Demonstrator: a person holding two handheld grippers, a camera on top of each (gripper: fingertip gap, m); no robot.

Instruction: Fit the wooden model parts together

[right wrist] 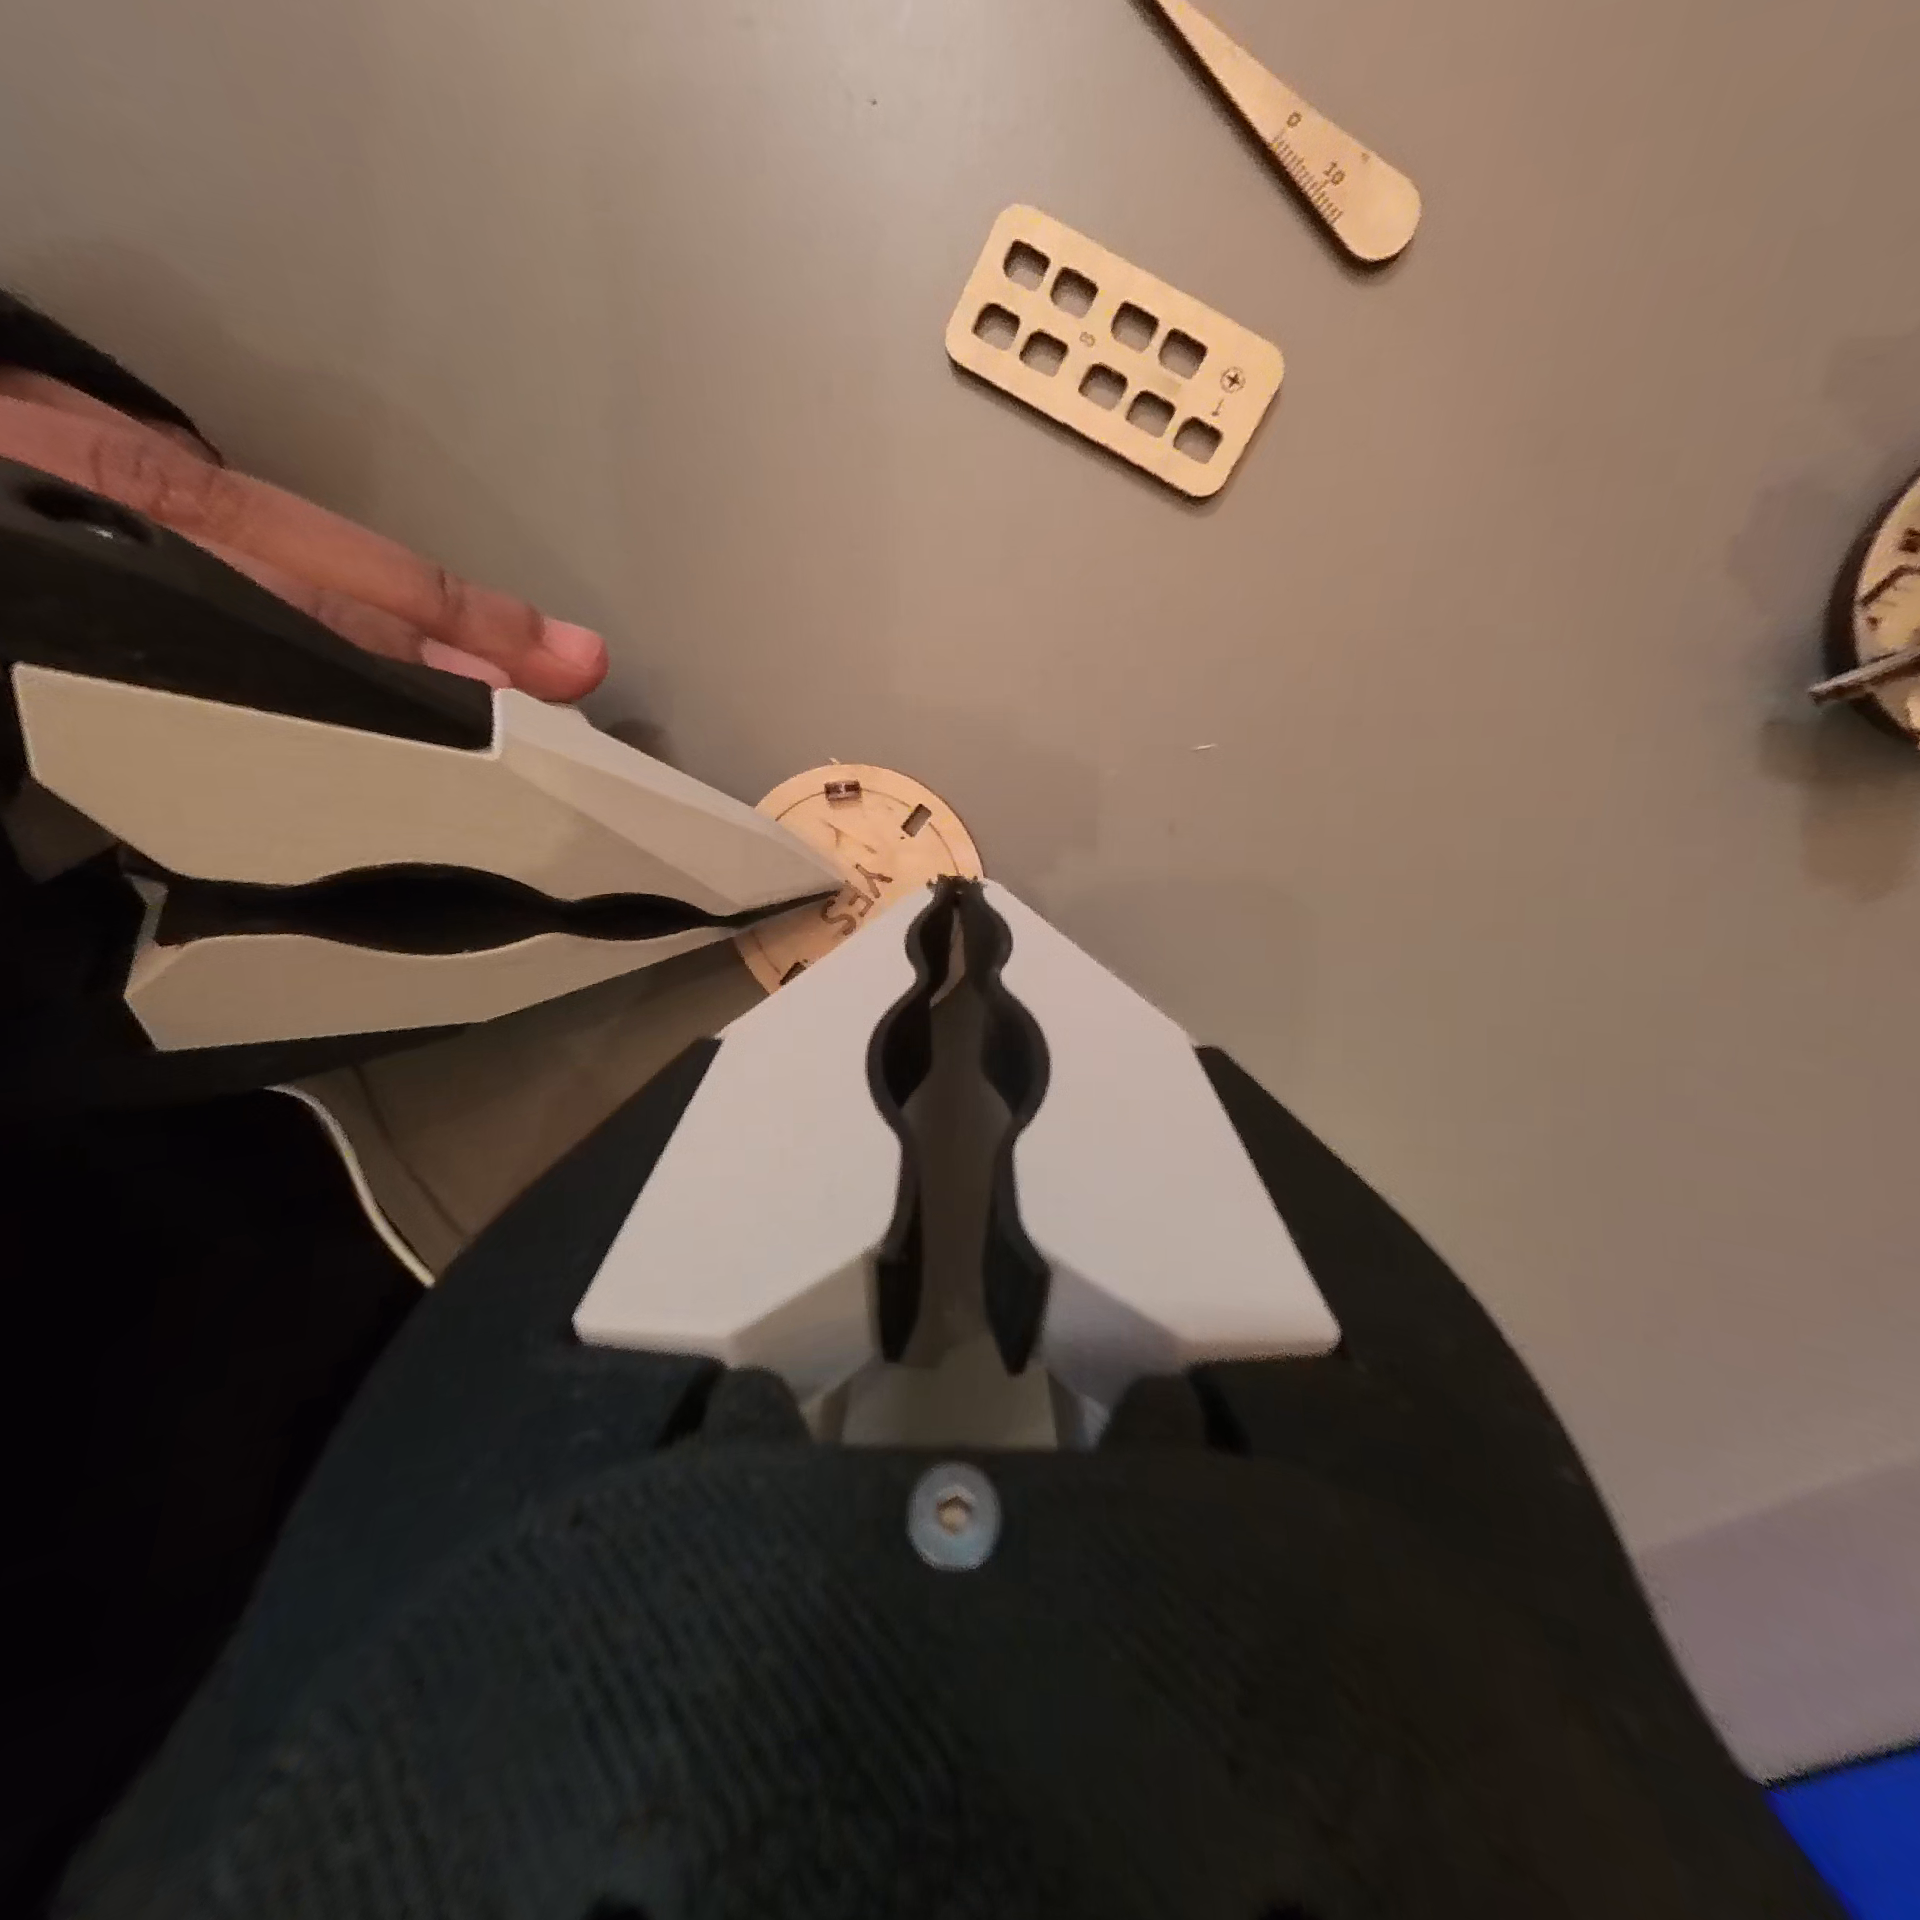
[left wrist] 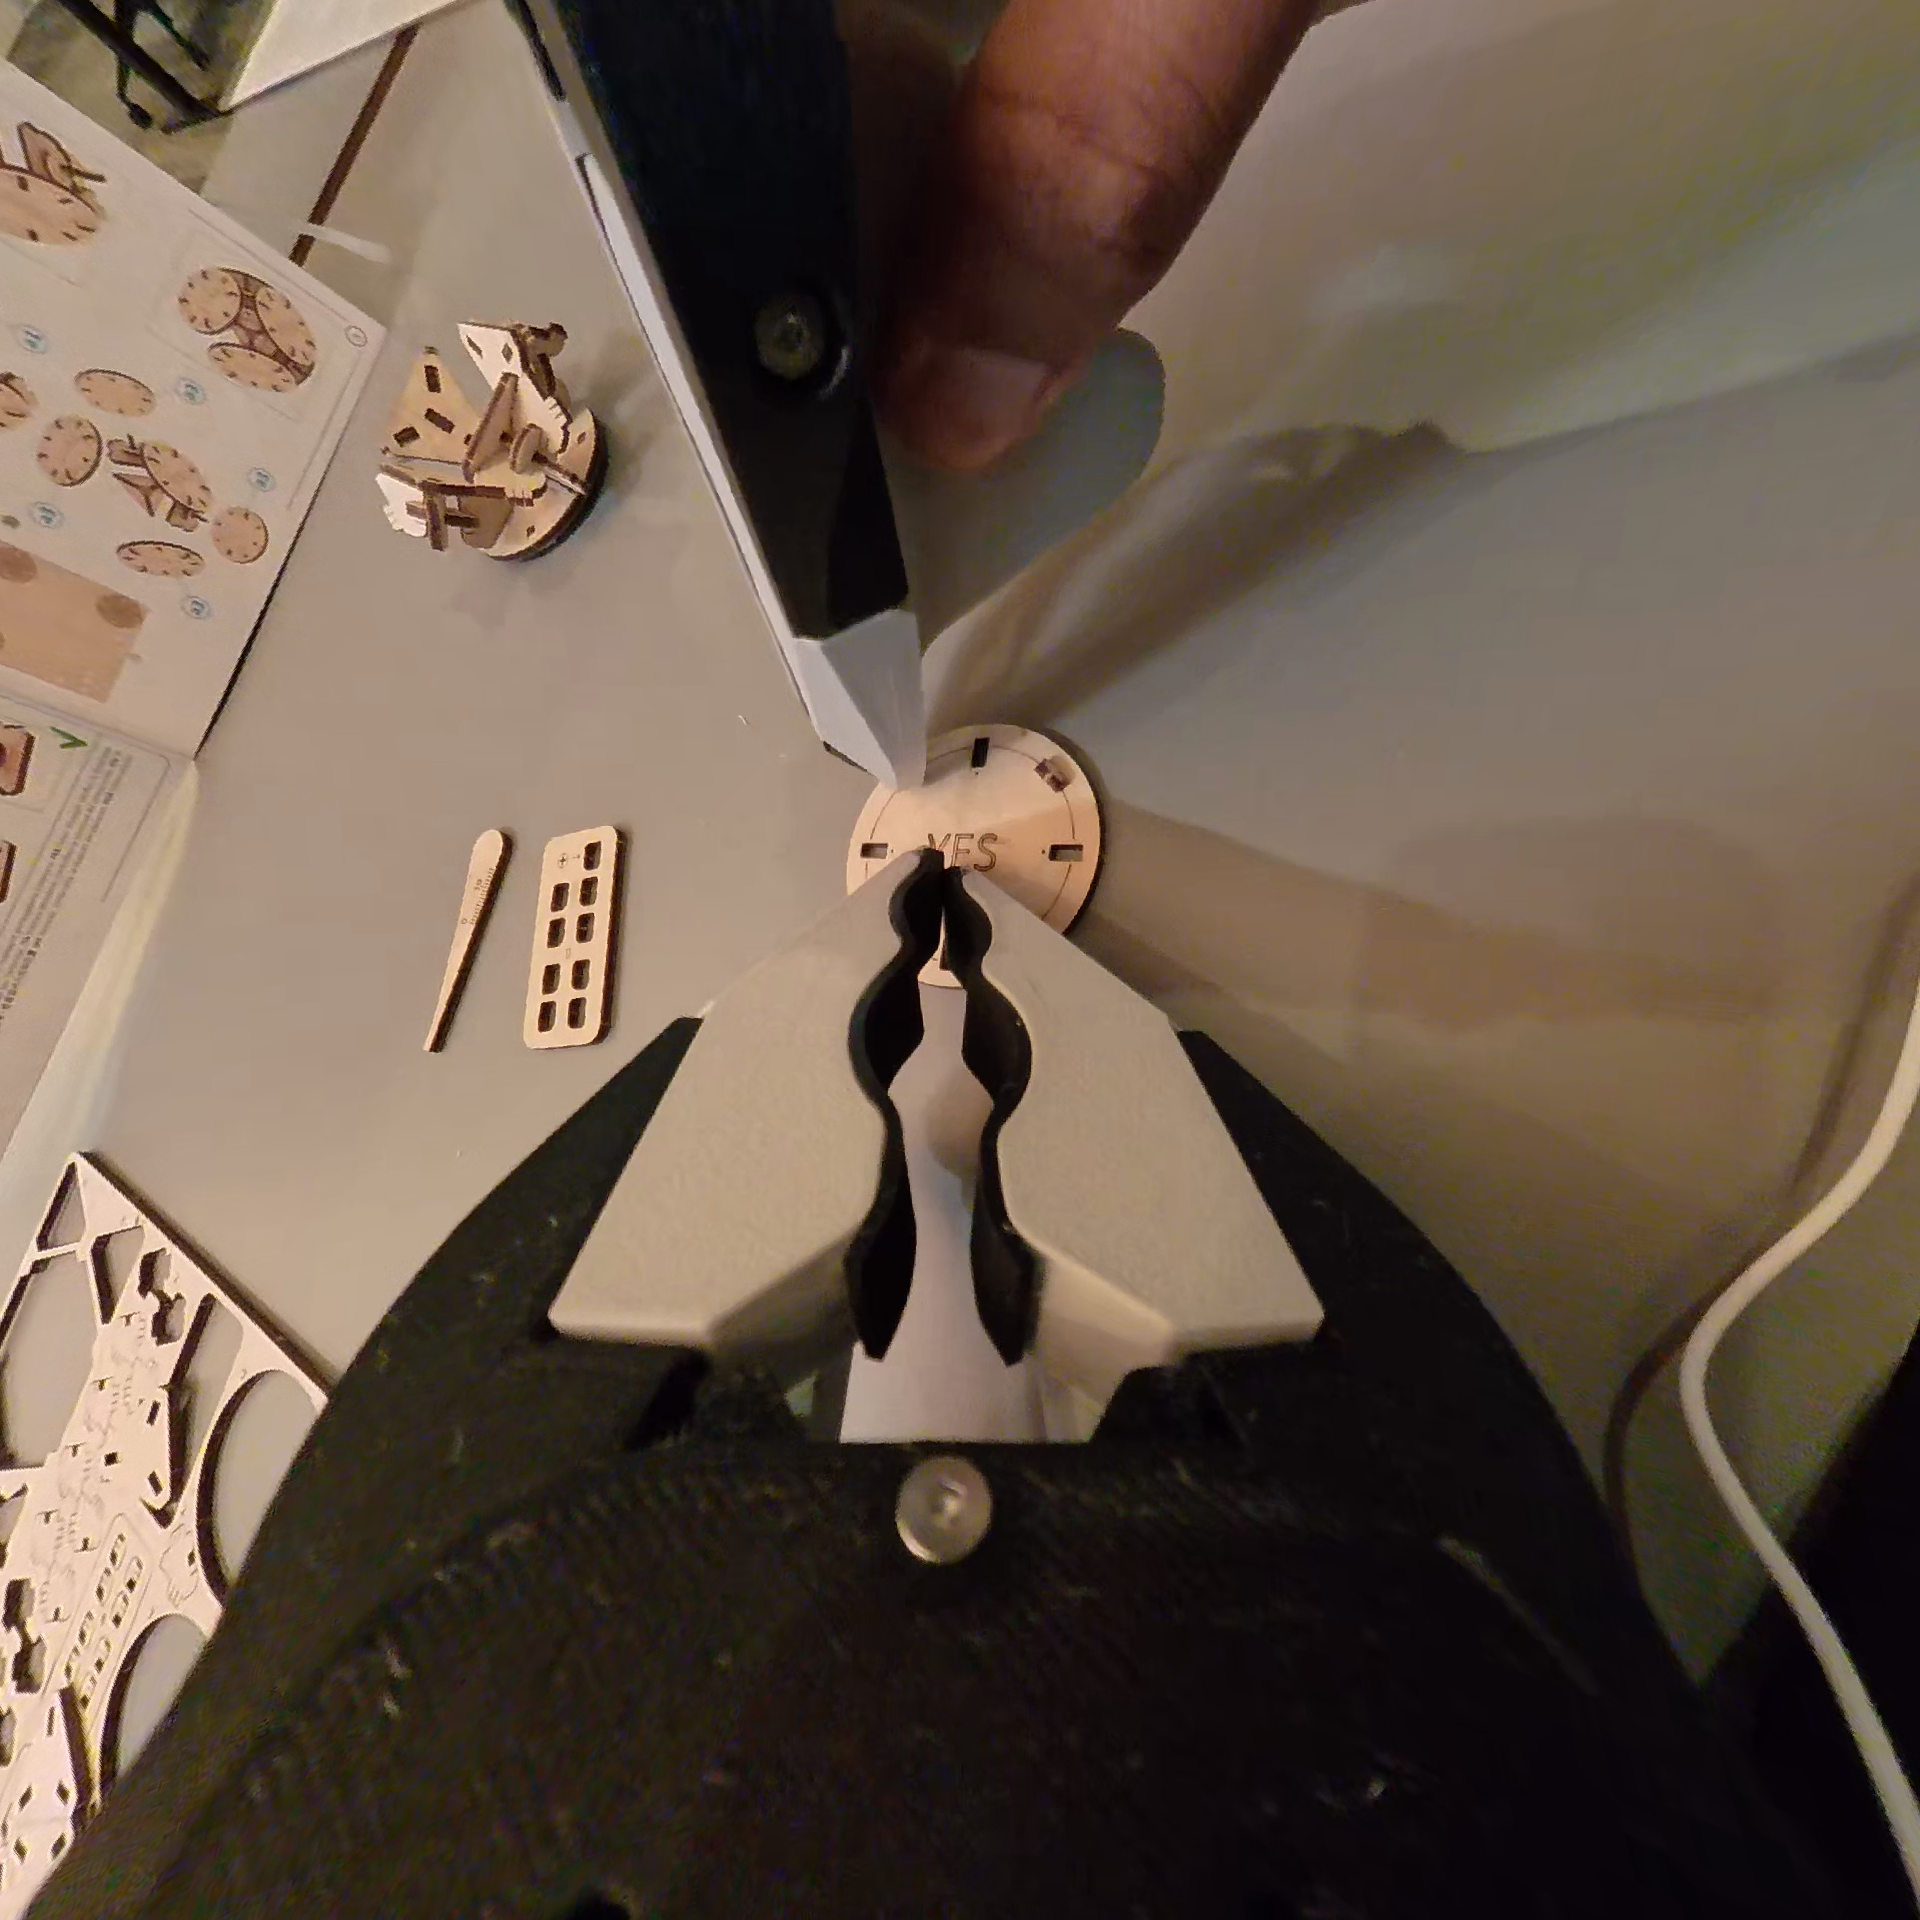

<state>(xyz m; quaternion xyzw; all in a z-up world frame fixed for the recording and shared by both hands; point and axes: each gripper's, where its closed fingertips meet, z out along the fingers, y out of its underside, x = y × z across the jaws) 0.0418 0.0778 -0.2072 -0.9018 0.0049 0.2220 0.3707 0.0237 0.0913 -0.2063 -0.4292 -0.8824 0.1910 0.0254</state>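
A round wooden disc (left wrist: pixel 1023 821) with slots and engraved letters lies flat on the grey table (left wrist: pixel 623 623). My left gripper (left wrist: pixel 943 881) is shut, and its tips rest on the middle of the disc's face. My right gripper (left wrist: pixel 896 774) comes down from above, held by a hand (left wrist: pixel 1039 260), and its tip touches the disc's far left rim. In the right wrist view my right gripper (right wrist: pixel 951 885) is shut at the edge of the disc (right wrist: pixel 883 831). The left gripper (right wrist: pixel 816 896) comes in from the left with its tips on the disc. I cannot make out anything between either pair of pads.
A tapered wooden strip (left wrist: pixel 468 935) and a slotted rectangular plate (left wrist: pixel 575 935) lie left of the disc. A part-built wooden model (left wrist: pixel 488 457), instruction sheets (left wrist: pixel 156 416) and a laser-cut sheet (left wrist: pixel 104 1455) lie further left. A white cable (left wrist: pixel 1766 1351) runs at the right. The tips of both grippers are at nearly the same place. The slotted rectangular plate (left wrist: pixel 575 935) lies around 9 centimeters away from my right fingertips. Look for it in the right wrist view (right wrist: pixel 1098 366) too.
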